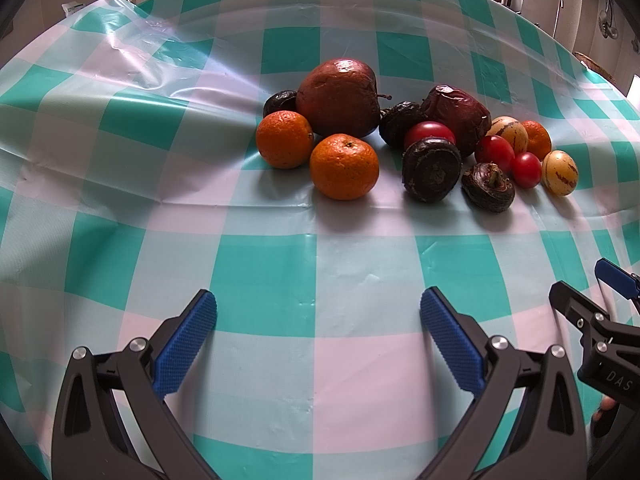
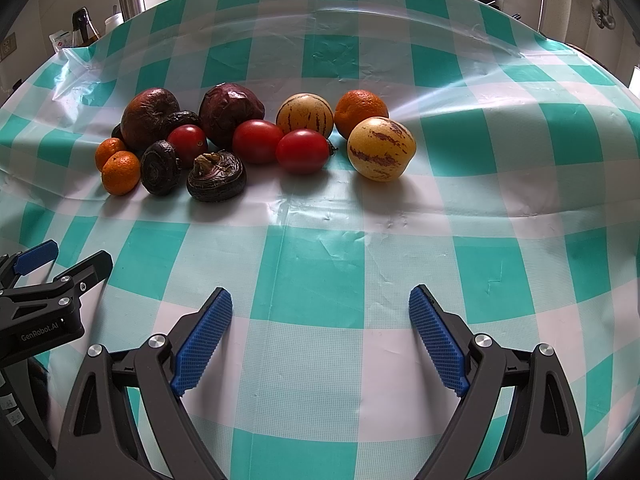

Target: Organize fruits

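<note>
Both tongs are spread wide and grip nothing: your left tongs (image 1: pixel 318 336) and right tongs (image 2: pixel 320 336) hover low over the near part of the table (image 2: pixel 320 268), side by side, each catching the other at the edge of its view. That stance looks like a ready pose, with room to reach either end of the pile.

All the fruit sits in one loose cluster on the checked cloth, well apart from both tongs. Nothing is sorted yet, so the task seems barely begun. At the left end two oranges (image 1: pixel 344 166) lie against a big apple (image 1: pixel 340 96). A second, shrivelled apple (image 2: pixel 230 114) sits mid-pile with tomatoes (image 2: pixel 301 150) and dark, wrinkled bulbs (image 2: pixel 216 176) crowded around it. At the right end are two striped melons (image 2: pixel 381 148) and a third orange (image 2: pixel 360 110), behind the nearer melon.

Kinds are mixed, so like probably needs to go with like. The nearer melon stands almost free and in front of your right tongs, a fair first pick. Round fruit may roll if nudged, so close squarely across the middle.
</note>
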A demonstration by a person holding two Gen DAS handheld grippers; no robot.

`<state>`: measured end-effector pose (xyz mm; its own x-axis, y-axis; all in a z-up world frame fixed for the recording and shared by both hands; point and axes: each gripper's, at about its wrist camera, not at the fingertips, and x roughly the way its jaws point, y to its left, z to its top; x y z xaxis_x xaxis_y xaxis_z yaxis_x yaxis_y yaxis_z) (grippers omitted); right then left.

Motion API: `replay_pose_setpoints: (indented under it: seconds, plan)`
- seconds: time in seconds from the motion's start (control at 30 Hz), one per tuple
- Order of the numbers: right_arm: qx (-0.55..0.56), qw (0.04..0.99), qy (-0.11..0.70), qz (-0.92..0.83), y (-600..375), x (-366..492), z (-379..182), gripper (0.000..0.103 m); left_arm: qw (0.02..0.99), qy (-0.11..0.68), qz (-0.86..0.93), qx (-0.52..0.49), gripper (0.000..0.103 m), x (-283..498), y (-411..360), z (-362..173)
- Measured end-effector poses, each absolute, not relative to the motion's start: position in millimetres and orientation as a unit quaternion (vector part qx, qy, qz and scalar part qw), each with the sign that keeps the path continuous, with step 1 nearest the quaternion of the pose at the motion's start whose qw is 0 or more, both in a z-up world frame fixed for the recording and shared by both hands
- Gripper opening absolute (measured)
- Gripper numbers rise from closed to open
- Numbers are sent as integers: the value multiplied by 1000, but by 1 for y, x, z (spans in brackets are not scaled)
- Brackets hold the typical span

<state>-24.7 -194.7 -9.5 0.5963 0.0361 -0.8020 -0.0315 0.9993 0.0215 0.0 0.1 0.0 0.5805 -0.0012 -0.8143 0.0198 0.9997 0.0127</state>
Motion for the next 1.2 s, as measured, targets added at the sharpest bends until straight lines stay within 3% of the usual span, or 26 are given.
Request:
replay_pose_setpoints:
  seconds: [0.93,1.2]
  plan:
    - [3,893,450,17,-195,-26,-8,87,883,468,-30,21,102,1,2,0]
    - [-10,889,455,48,-190,-9,-6,87,890,444,-60,-82,102,-3,49,12]
